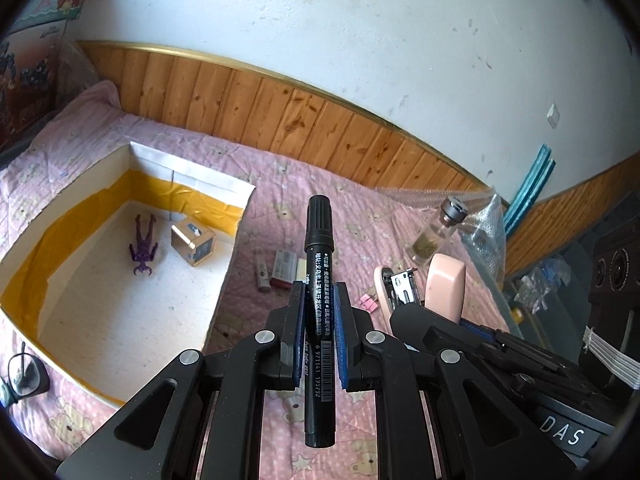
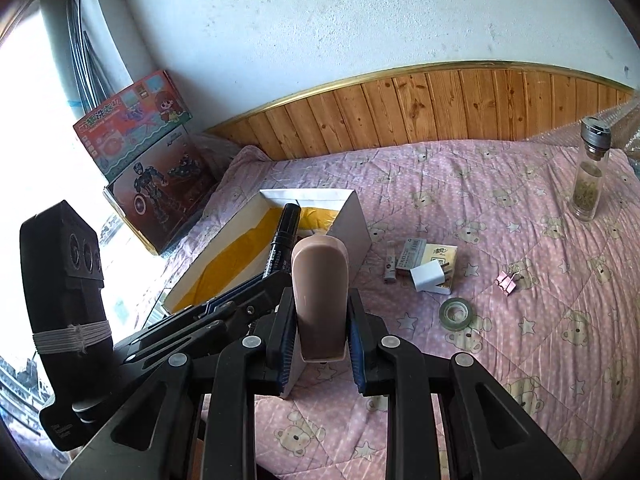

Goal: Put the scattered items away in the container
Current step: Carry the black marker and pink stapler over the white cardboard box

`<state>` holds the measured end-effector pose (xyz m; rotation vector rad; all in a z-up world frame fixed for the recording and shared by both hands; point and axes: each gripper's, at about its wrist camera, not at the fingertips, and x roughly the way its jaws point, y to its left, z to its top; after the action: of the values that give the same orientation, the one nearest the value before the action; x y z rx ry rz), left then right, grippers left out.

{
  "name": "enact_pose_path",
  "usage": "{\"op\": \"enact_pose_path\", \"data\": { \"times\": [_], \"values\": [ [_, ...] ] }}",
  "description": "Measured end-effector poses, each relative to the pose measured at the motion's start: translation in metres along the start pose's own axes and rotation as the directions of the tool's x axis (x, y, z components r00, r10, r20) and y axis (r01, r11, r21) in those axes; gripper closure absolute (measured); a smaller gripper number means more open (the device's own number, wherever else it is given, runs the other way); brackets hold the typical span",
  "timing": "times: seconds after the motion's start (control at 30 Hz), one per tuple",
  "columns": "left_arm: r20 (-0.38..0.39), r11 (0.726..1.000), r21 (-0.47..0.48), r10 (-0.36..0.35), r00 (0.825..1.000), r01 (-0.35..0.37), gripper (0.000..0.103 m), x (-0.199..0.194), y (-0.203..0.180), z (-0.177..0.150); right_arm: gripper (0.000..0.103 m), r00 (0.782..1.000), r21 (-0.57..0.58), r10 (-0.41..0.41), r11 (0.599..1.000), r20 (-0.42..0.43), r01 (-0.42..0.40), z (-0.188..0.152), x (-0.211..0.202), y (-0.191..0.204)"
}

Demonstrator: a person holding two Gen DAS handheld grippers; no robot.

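Observation:
My left gripper (image 1: 319,292) is shut on a black marker (image 1: 319,264), held upright above the pink quilt, right of the white box (image 1: 120,280). The box holds a purple figure (image 1: 142,246) and a small cardboard box (image 1: 193,241). My right gripper (image 2: 319,300) is shut on a pink stapler (image 2: 318,292), near the box's right wall (image 2: 354,224). The stapler also shows in the left wrist view (image 1: 444,284). Loose on the quilt lie a white charger (image 2: 428,276), a tissue pack (image 2: 438,258), a tape roll (image 2: 458,312), a pink binder clip (image 2: 506,282) and a small tube (image 2: 390,266).
A glass bottle (image 2: 590,176) stands at the far right of the bed. Toy boxes (image 2: 148,160) lean at the bed's left end. Wood panelling (image 2: 440,108) backs the bed. Eyeglasses (image 1: 22,372) lie by the box's near left corner. Bubble wrap (image 1: 480,216) lies behind the bottle.

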<state>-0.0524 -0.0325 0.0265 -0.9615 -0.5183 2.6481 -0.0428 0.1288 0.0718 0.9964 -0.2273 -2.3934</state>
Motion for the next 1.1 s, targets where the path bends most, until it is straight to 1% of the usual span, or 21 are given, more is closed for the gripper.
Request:
{"op": "enact_pose_path", "data": {
  "times": [0.5, 1.1],
  "values": [
    [0.027, 0.997, -0.074, -0.014, 1.0, 0.016, 0.09, -0.014, 0.035, 0.011, 0.078, 0.999, -0.035, 0.03, 0.999, -0.012, -0.03, 0.012, 0.018, 0.037],
    [0.038, 0.991, -0.137, -0.005, 0.999, 0.01, 0.09, -0.018, 0.069, 0.02, 0.078, 0.998, -0.046, 0.056, 0.997, -0.04, -0.058, 0.019, 0.047, 0.057]
  ]
}}
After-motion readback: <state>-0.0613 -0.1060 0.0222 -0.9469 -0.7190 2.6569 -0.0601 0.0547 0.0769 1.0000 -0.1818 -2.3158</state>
